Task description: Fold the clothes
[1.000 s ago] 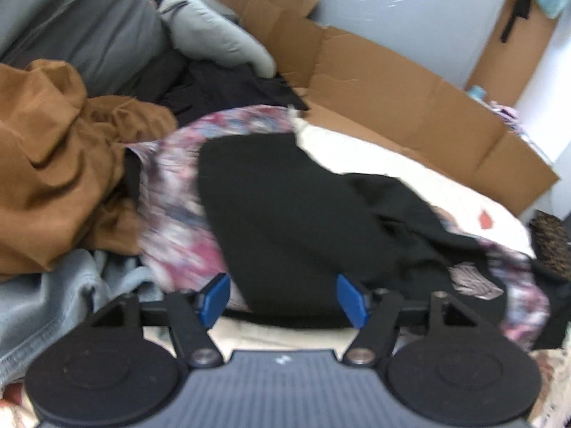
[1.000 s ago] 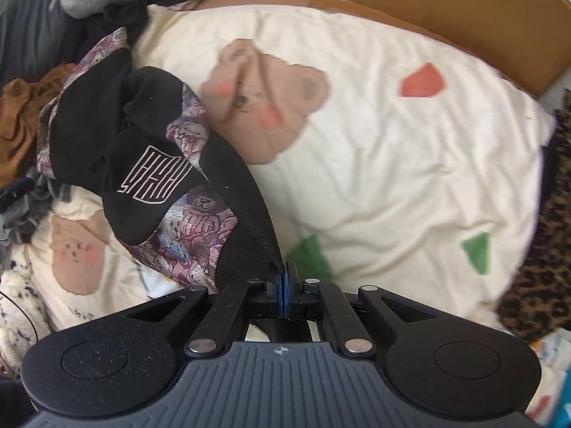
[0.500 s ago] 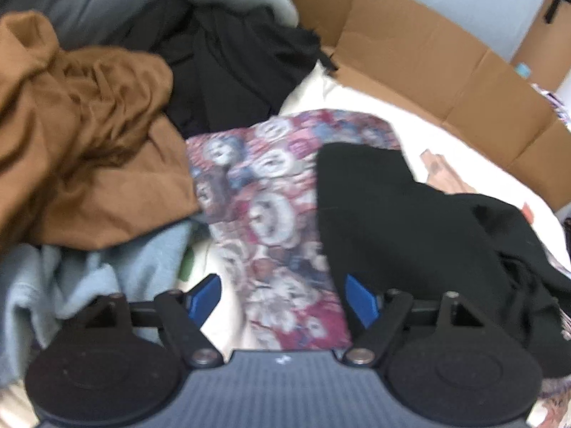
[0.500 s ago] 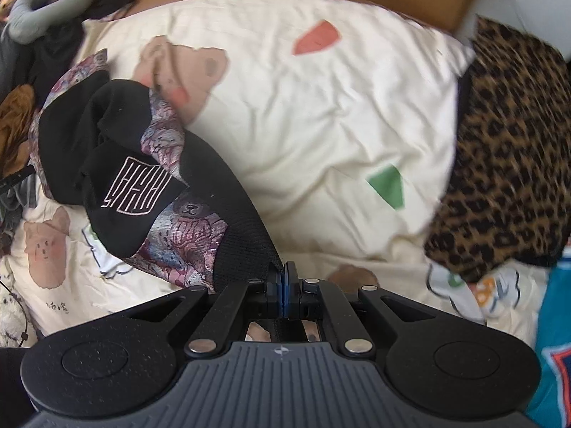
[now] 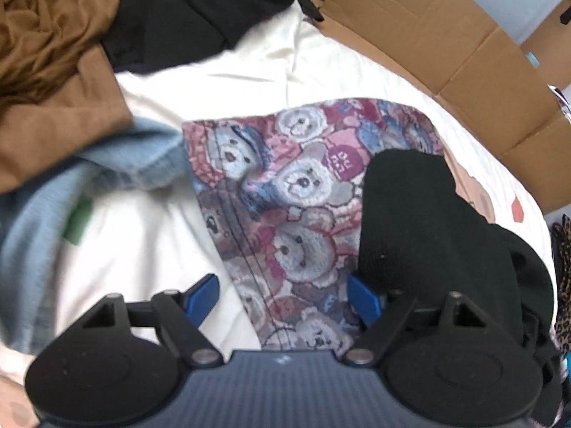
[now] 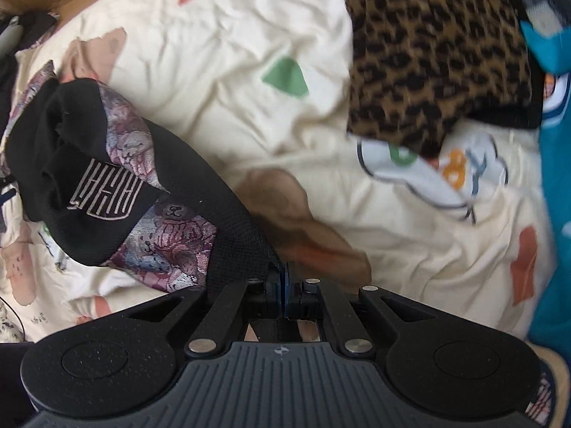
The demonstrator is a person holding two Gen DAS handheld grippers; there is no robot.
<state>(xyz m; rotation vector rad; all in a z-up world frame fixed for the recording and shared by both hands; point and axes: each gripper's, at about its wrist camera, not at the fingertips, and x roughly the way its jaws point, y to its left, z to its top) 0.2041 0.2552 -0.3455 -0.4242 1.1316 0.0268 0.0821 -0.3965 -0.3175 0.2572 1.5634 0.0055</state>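
**Spreading the bear-print garment for a fold**

My right gripper (image 6: 284, 287) is clenched on the black knit edge of the bear-patterned woven garment with black trim (image 5: 296, 192), which lies on the cream printed bedsheet (image 6: 221, 53). My left gripper (image 5: 282, 294) is spread wide and grasps nothing, with the patterned panel between its pads. The fabric looks soft, light and floppy; I'd pinch the stitched seam edge. Beyond lie the rust-brown cloth (image 5: 53, 71) and the cardboard wall (image 5: 446, 46).

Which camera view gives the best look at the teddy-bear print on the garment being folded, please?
The left wrist view: the bear-print panel lies flat and centred there, with individual bear faces readable beside the black part. The right wrist view shows only crumpled strips of that print, mostly black fabric, with the white logo.
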